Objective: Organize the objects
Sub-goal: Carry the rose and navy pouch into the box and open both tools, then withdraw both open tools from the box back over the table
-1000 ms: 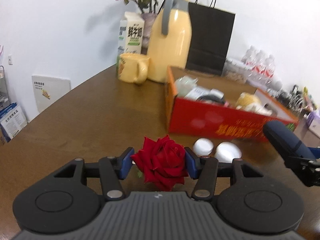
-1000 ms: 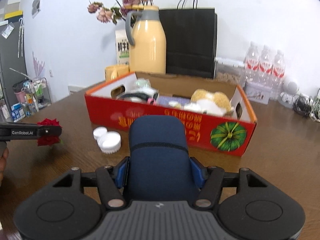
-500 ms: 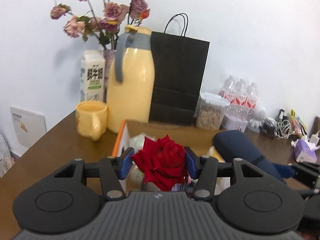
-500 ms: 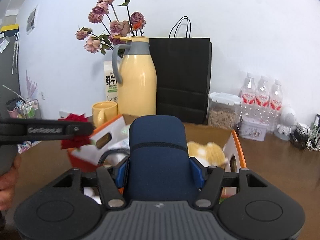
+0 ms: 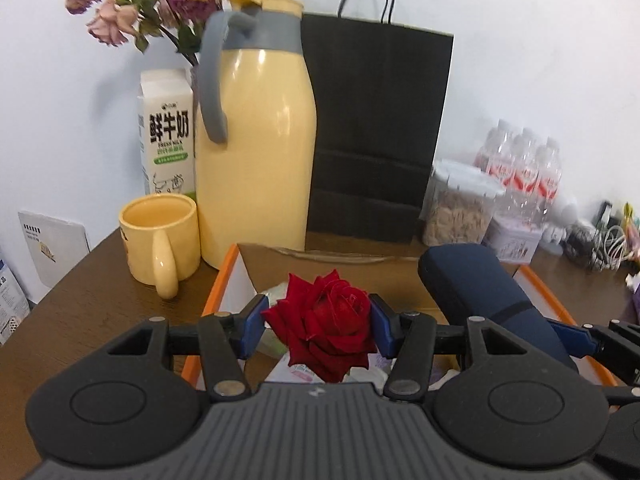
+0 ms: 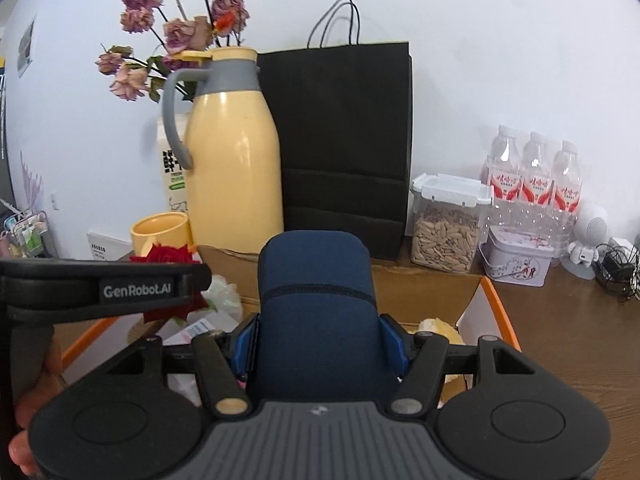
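The box (image 5: 224,280) contents at lower centre are hidden by the left claw (image 5: 316,322) clamped on the rose (image 5: 324,324) and the right claw (image 6: 320,344) clamped on the blue case (image 6: 316,292); "GenRobot.AI" is read at left.

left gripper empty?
No: the left gripper is shut on a red rose, its blue pads pressing the bloom from both sides.

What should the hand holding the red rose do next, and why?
Probably lower the left gripper a little and open it. It is shut on the red rose, which hangs above the open cardboard box, over the things already inside. The right gripper, beside it, holds the blue case over the same box.
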Action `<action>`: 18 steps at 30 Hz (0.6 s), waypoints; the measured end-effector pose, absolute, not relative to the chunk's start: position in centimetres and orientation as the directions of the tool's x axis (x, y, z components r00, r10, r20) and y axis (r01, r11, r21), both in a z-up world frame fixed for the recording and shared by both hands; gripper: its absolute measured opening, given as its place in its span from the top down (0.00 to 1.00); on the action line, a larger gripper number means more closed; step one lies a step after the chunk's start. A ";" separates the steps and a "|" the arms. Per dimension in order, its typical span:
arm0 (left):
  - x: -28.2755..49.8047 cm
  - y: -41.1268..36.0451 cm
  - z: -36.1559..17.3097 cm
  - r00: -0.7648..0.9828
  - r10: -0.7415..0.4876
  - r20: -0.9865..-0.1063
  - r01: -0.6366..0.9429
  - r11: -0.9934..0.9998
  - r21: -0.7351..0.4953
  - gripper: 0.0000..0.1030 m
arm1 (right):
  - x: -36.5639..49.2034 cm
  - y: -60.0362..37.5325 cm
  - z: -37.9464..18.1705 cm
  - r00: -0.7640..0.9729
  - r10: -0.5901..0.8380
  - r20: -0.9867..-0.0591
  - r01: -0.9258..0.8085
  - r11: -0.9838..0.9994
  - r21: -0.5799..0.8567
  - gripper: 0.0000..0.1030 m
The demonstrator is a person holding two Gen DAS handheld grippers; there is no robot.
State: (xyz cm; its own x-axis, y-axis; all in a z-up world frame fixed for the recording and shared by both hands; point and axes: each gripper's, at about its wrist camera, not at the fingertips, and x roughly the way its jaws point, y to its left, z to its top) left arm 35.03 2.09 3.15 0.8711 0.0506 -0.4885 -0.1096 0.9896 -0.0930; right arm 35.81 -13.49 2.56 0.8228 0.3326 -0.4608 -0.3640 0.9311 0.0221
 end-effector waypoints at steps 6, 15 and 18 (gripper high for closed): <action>34.8 1.7 3.1 0.877 0.062 -0.476 -0.102 0.993 -0.060 0.22 | 36.6 -13.9 1.4 0.791 0.346 -0.505 -0.378 0.925 0.041 0.37; 33.7 1.6 4.0 0.903 0.100 -0.417 -0.137 0.989 -0.059 0.00 | 35.9 -15.9 2.5 0.829 0.316 -0.462 -0.327 0.943 0.059 0.00; 33.6 1.6 4.1 0.903 0.103 -0.416 -0.140 0.988 -0.060 0.00 | 36.0 -16.0 2.5 0.830 0.311 -0.464 -0.324 0.945 0.054 0.00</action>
State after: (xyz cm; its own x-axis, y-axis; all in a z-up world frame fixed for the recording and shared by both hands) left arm 33.64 1.64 4.06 0.9034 0.1027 -0.4164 -0.1401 0.9883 -0.0602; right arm 35.96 -15.97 2.50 0.8298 0.3107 -0.4636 -0.3236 0.9447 0.0538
